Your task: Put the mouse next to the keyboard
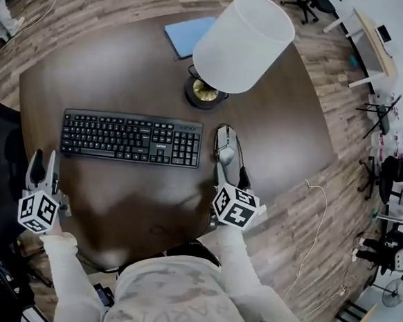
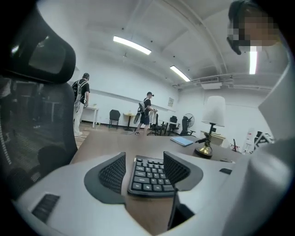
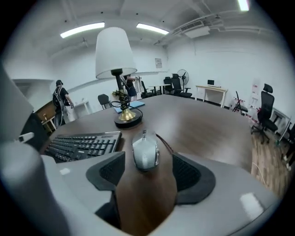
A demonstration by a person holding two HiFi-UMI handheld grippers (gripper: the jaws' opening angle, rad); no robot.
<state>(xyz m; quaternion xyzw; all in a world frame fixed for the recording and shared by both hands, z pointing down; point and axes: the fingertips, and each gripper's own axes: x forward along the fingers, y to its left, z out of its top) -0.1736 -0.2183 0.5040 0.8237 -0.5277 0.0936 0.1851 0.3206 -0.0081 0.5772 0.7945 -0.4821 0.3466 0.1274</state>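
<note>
- While the jaws of your right gripper (image 3: 147, 171) stand apart and grasp nothing, the mouse (image 3: 145, 156) lies on the table just ahead. Its rear end is about level with their tips and touches neither pad.
- Your left gripper (image 2: 145, 168) is likewise released and empty. It hangs near the table's edge, short of the left end of the keyboard (image 2: 147, 177).
- The mouse sits just beside the keyboard's right end, parted from it by a narrow gap, so the task looks as good as done.
- Expect the mouse to be light, hard-shelled and smooth — likely to skate on the wood if nudged.
- If you must shift it, take it across its two flanks at the waist, pads square to the sides.
- Mind its cable (image 3: 164, 141), which leaves the front and bends back along the right side; it may tug the mouse askew.
- The table (image 1: 112, 66) is dark, rounded and glossy. Behind the keyboard it carries a brass-footed lamp (image 1: 242, 45) and a blue folder (image 1: 187, 34).
- Around it you have a plank floor (image 1: 308, 221), office chairs (image 3: 267, 108) and desks — and people (image 2: 146, 110) standing far off.
</note>
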